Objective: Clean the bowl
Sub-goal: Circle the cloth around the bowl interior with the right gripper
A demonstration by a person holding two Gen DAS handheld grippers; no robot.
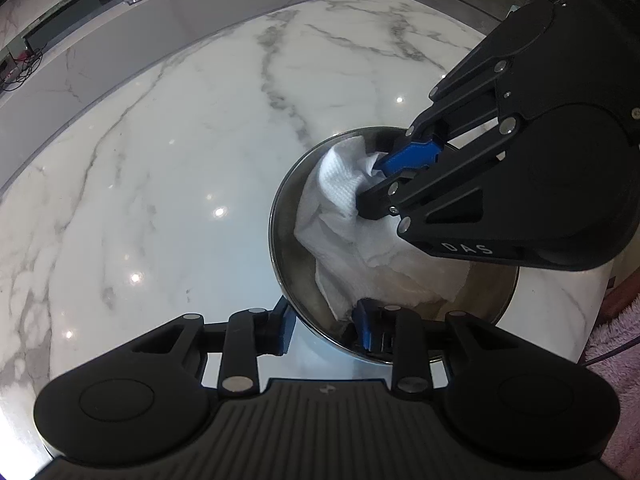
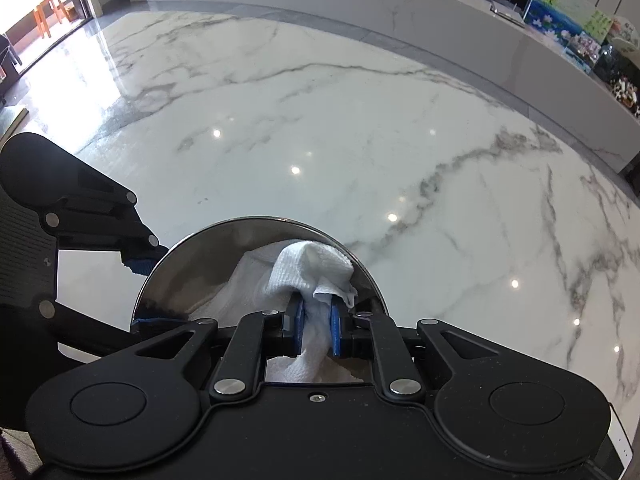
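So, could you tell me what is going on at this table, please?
A person is wiping out a metal bowl with a handheld gripper in each hand. The right gripper is shut on a bunched white paper towel and holds it down inside the bowl. The left gripper straddles the bowl's near rim, one finger outside and one inside, apparently steadying it. The bowl sits near the edge of a white marble table, and most of the towel lies across the bowl's inner wall.
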